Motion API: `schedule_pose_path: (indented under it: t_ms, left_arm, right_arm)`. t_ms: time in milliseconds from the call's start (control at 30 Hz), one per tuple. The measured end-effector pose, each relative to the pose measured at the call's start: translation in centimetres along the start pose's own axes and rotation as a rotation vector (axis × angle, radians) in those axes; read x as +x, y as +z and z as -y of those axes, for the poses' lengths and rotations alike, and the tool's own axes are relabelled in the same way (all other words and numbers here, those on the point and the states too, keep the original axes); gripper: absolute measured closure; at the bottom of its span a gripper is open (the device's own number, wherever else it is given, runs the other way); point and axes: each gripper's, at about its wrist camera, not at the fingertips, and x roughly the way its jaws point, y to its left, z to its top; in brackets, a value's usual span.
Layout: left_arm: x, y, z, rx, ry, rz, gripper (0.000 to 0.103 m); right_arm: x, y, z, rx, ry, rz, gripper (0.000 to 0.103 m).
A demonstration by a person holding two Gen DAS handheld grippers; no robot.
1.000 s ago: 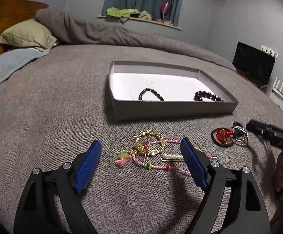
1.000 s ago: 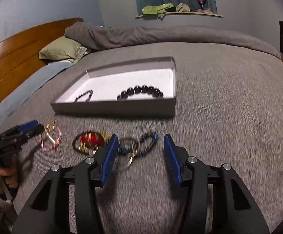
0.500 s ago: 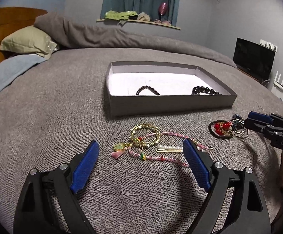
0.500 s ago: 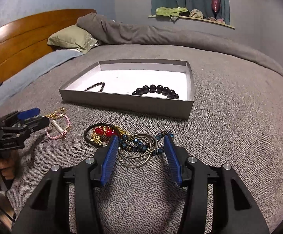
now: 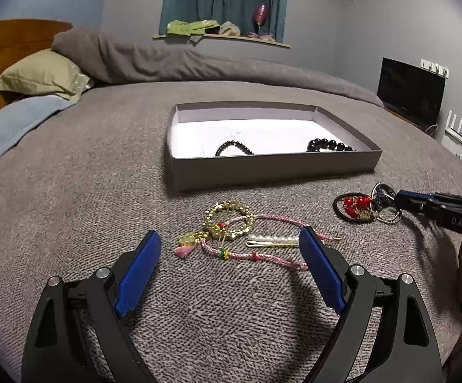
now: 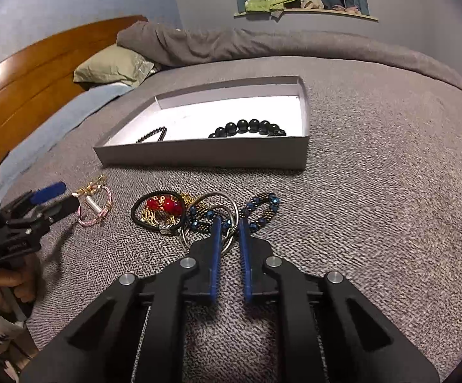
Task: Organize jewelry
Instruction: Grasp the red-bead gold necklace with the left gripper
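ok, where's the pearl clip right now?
Left wrist view: the pearl clip lies on the bedspread between the open left tongs, just right of the gold bracelet, among the pink cord.

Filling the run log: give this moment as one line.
left gripper: open above pink cord bracelet | right gripper: closing around metal rings | gray box: two black bead bracelets inside

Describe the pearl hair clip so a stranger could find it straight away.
Start at the shallow grey box on the grey bedspread. In front of it lies a tangle with a gold bead ring and pink cord. The hair clip lies flat in that cord's loop: the only straight gold bar, topped with a row of white pearls.
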Motion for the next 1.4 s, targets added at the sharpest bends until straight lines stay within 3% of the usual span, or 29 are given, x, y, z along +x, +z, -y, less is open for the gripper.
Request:
schedule_pose_path:
  t_ms: [167, 500, 767, 833, 900, 1000, 1300, 1400]
  left_arm:
    - [-0.1, 0.2, 0.6, 0.025, -0.01, 0.002, 0.015]
    - [0.4, 1.9, 4.6, 0.101, -0.104, 0.013, 0.015]
    - [3.7, 3.1, 8.3, 0.147, -0.172, -0.068, 0.015]
    - [4.8, 3.4, 8.3, 0.119, -0.187, -0.103, 0.023]
    - [5.8, 3.5, 7.9, 0.066, -0.22, -0.141, 0.045]
    - [6.2, 3.6, 7.2, 0.006, -0.248, -0.144, 0.052]
    - [5.9, 3.4, 8.0, 0.023, -0.313, -0.139, 0.053]
    - [5.8, 3.3, 8.8, 0.062, -0.297, -0.135, 0.053]
  right_arm:
    - [-1.6, -0.2, 1.0, 0.035, 0.009, 0.034, 0.098]
    - [-3.8, -0.7, 3.4, 0.103, 0.0, 0.062, 0.098]
    - [-2.9, -2.0, 4.3, 0.138, 0.005, 0.041, 0.098]
    - [-2.9, -1.9, 4.4, 0.143, 0.011, 0.045, 0.098]
    - [-2.8, -2.0, 4.4, 0.144, 0.012, 0.045, 0.098]
    - [-2.9, -2.1, 4.5, 0.144, 0.012, 0.047, 0.098]
    - [-2.7, -2.1, 4.5, 0.145, 0.015, 0.043, 0.098]
    - [-2.7, -2.1, 4.5, 0.145, 0.015, 0.043, 0.098]
